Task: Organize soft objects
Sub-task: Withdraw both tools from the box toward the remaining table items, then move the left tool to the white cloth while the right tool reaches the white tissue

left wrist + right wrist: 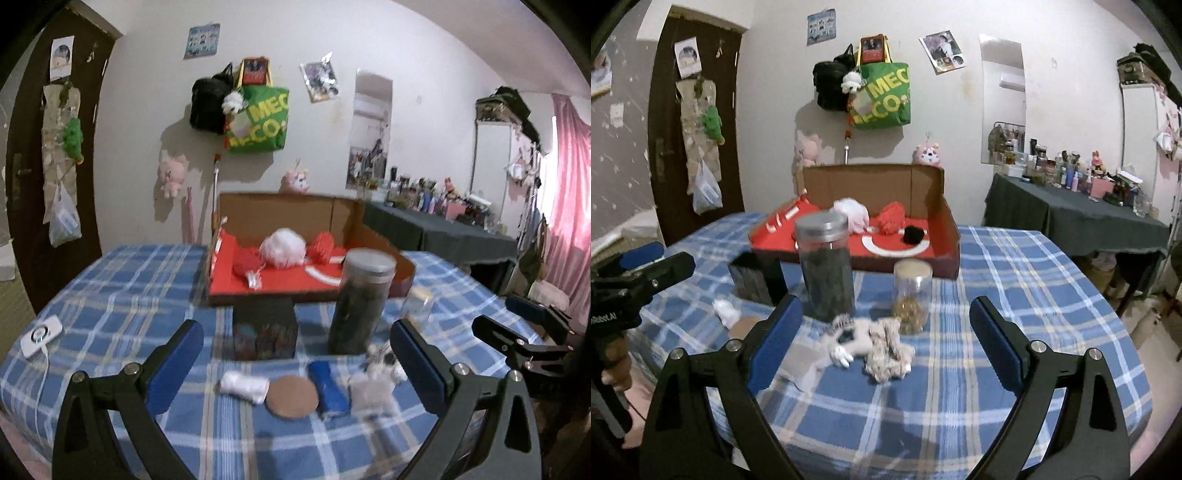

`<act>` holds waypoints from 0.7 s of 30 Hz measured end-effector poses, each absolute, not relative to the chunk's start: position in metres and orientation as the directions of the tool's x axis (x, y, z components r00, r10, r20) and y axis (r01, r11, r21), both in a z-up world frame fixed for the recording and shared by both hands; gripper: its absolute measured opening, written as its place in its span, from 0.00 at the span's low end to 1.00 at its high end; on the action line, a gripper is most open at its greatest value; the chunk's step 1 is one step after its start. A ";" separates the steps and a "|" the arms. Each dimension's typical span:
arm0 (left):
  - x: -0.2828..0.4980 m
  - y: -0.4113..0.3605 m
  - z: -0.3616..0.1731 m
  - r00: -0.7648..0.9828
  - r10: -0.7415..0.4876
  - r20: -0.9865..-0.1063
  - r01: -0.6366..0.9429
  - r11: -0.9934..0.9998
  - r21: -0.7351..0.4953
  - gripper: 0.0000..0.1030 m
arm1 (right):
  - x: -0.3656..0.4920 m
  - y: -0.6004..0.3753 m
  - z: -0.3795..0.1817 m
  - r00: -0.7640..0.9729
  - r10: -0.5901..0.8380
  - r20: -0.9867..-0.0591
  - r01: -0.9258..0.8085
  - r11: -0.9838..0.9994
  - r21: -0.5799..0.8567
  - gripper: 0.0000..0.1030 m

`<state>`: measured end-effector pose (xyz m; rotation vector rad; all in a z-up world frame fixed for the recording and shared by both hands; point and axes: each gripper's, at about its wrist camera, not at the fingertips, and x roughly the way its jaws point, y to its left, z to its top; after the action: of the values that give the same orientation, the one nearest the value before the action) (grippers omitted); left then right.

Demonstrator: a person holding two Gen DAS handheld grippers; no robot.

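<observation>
In the box (376, 242) at the table's far side a white puff (282, 246) and red ones already lie, while a plush heap (875, 343) and white roll (242, 386) wait near the front edge beside jars (825, 266), both grippers (295, 365) (884, 339) wide apart, empty, with open cloth to the right.

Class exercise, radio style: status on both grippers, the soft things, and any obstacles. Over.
Left gripper open, empty. Right gripper open, empty, facing the plush toy on the table. Pom-poms already in the cardboard box. Tall jar and small jar stand behind the plush. Over.
</observation>
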<state>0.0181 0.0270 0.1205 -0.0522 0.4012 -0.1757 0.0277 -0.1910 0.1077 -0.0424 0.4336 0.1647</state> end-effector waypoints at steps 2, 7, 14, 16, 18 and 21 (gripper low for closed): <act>0.019 0.029 0.108 0.897 -0.166 -0.410 0.144 0.986 -0.083 1.00 | 0.029 -0.187 0.097 0.884 0.156 -0.440 -0.175 0.985 -0.003 0.90; 0.026 0.035 0.084 0.869 -0.137 -0.476 0.113 0.990 -0.080 1.00 | 0.038 -0.180 0.071 0.850 0.184 -0.493 -0.189 0.981 0.039 0.90; 0.041 0.050 0.063 0.836 -0.077 -0.544 0.056 0.997 -0.056 1.00 | 0.048 -0.164 0.051 0.813 0.228 -0.535 -0.227 0.971 0.068 0.90; 0.048 0.055 0.057 0.823 -0.067 -0.564 0.043 0.998 -0.055 1.00 | 0.051 -0.160 0.048 0.803 0.243 -0.543 -0.242 0.967 0.076 0.90; 0.057 0.060 0.051 0.806 -0.065 -0.589 0.038 0.998 -0.057 0.98 | 0.053 -0.154 0.044 0.791 0.260 -0.553 -0.261 0.962 0.079 0.90; 0.066 0.064 0.045 0.788 -0.057 -0.613 0.033 0.998 -0.052 0.92 | 0.057 -0.143 0.038 0.775 0.272 -0.571 -0.286 0.956 0.067 0.90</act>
<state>0.0662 0.0639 0.0451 -0.0390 0.6612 -0.0485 0.0574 -0.1432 0.0376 -0.0244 0.6139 0.3020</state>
